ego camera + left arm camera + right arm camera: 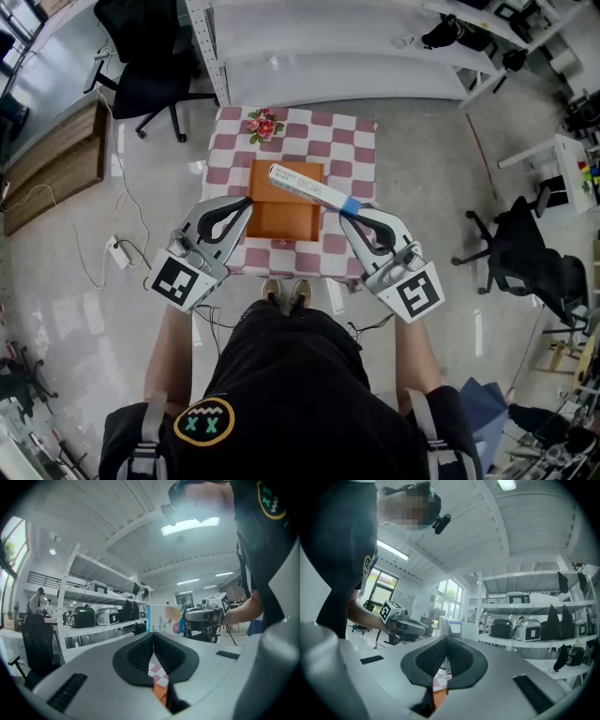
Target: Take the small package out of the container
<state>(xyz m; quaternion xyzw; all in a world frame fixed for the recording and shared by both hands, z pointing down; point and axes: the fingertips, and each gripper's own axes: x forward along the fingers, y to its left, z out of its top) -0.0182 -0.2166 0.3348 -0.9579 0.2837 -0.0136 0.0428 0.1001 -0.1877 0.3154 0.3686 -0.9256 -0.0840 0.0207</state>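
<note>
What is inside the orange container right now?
The orange container shows only a bare floor. The white package, clamped in the right gripper, crosses above its far right part and covers that area.

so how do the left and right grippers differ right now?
The right gripper is shut on the small package, holding it above the orange container; the left gripper is shut on nothing. The left gripper's tips sit by the container's left edge, the right gripper's by its right edge. Both point inward, jaws closed.
</note>
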